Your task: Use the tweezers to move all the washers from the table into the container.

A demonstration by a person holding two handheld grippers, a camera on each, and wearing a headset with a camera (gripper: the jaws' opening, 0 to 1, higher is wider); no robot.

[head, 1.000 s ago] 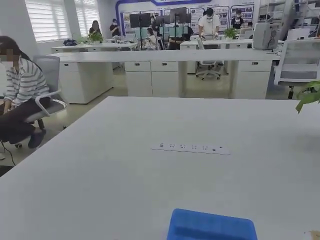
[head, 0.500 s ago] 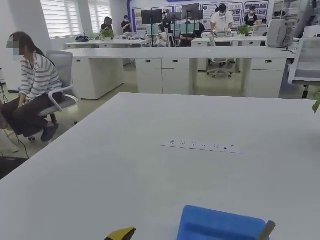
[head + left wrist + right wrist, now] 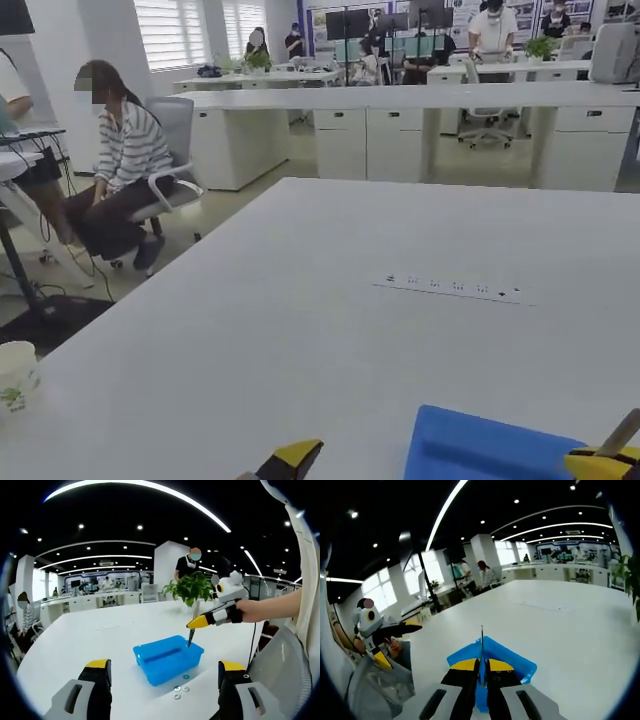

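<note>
Ok so the right gripper (image 3: 481,665) is clamped on the tweezers (image 3: 481,642), which poke straight out past its jaws, tips hanging over the blue container (image 3: 165,657). Can't tell if a washer is pinched in them, way too small. The left gripper (image 3: 164,666) hangs wide open with nothing in it, short of the container. A few washers (image 3: 179,689) lie flat on the table (image 3: 90,635) just beside the container's near wall.

My worry: thin flat rings on a slick top probably skid instead of lifting, and the tweezers could twist in the jaws when pressed down. Nothing steadies the container either, so a bump could shove it onto the washers.
</note>
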